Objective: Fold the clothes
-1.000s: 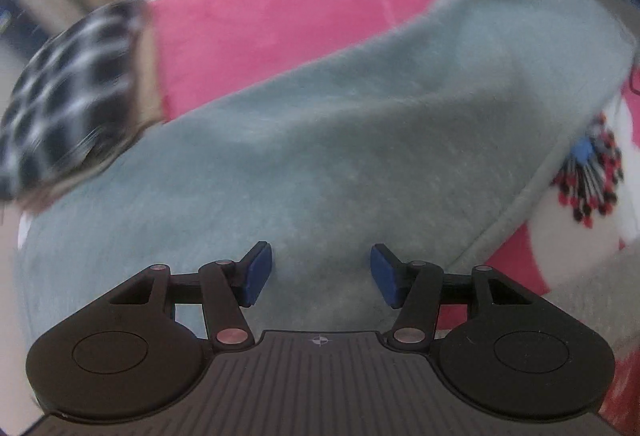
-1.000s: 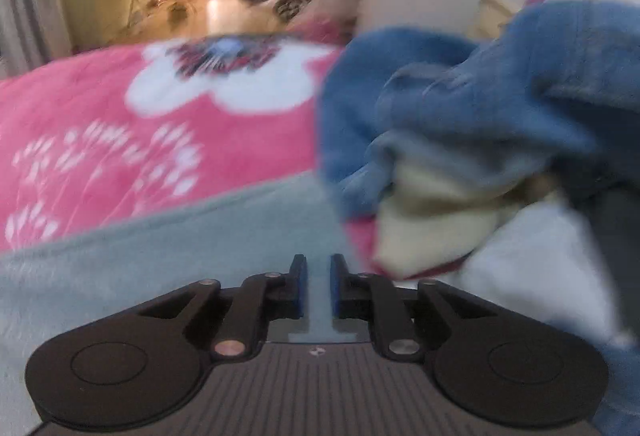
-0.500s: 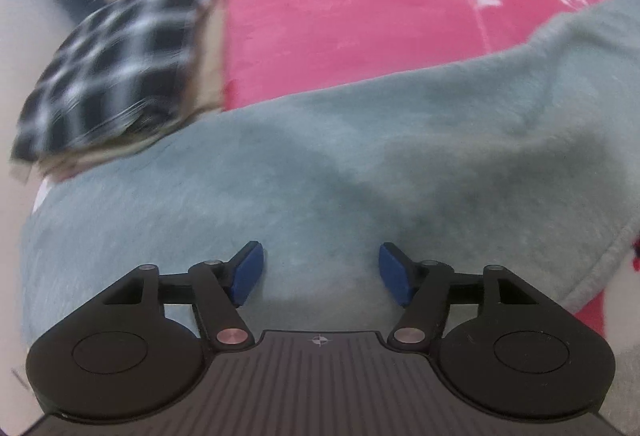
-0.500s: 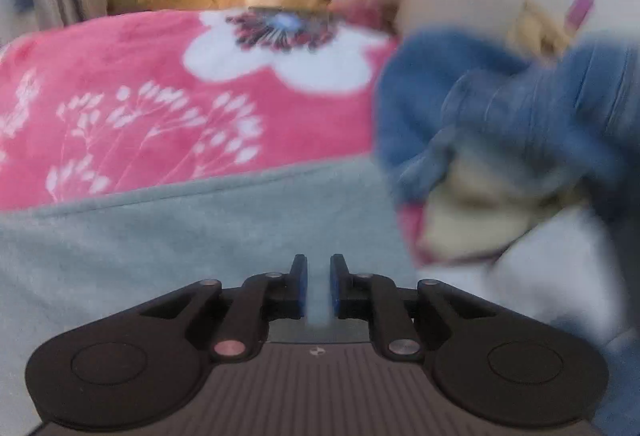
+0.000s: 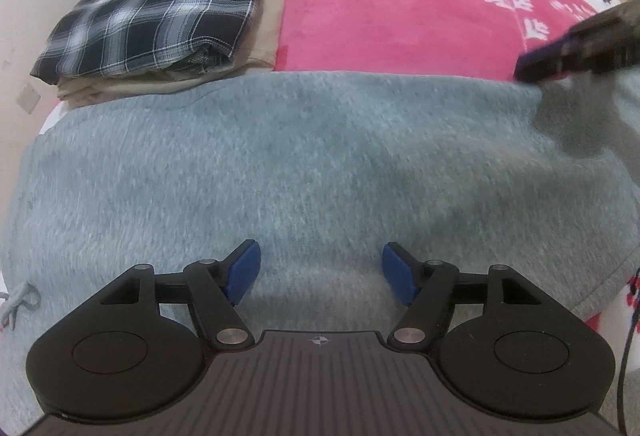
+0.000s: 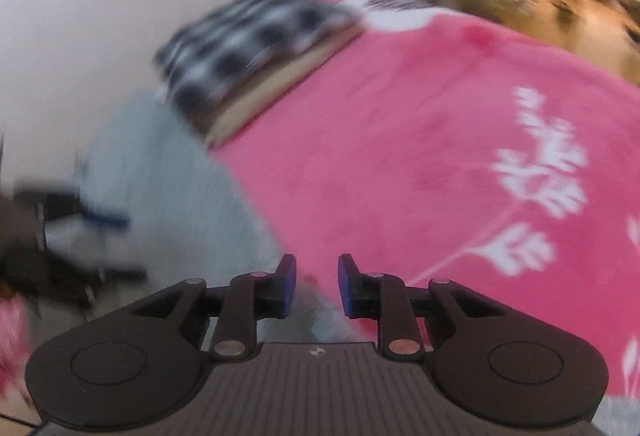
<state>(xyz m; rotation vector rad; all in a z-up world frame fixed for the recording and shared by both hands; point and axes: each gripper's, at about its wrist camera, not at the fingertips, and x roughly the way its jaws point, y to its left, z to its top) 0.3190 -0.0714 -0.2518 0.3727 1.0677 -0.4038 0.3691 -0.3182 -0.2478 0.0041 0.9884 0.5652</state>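
The grey fleece (image 5: 304, 172) lies flat on the bed (image 5: 400, 8), long axis running left to right. The left gripper (image 5: 321, 270) hovers over its near middle, fingers spread. The right gripper (image 6: 317, 286), fingers parted and empty, sits at the far right edge.

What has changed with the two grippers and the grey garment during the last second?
The right gripper was shut on the grey garment; now its jaws stand apart, the cloth is released, and it has swung left toward the plaid stack. The left gripper stays open over the garment.
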